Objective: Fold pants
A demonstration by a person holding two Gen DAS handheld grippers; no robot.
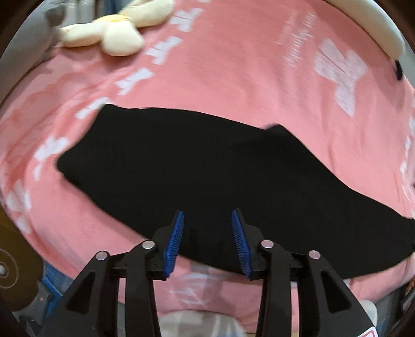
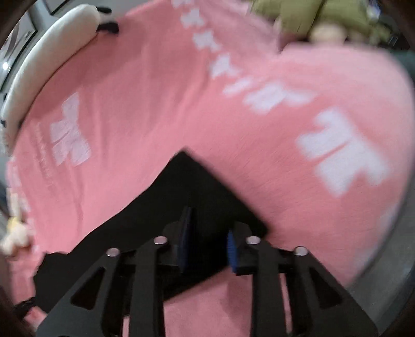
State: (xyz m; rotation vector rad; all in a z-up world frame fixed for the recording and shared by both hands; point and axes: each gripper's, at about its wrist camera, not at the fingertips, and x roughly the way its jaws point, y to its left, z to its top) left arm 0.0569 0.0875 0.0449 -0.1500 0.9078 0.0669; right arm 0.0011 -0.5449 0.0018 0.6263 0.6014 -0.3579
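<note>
The black pants (image 1: 197,166) lie flat in a long strip across a pink bedsheet (image 1: 233,64). My left gripper (image 1: 207,215) is open, its blue pads apart just above the pants' near edge, holding nothing. In the blurred right wrist view, a squared end of the pants (image 2: 192,186) points away from me. My right gripper (image 2: 210,223) hovers over that end with its pads apart and nothing between them.
A cream and yellow plush toy (image 1: 114,31) lies at the far left of the bed. A white bolster (image 2: 44,62) runs along the bed's far edge. An olive green bundle (image 2: 319,18) sits at the top right. The bed's near edge drops off below both grippers.
</note>
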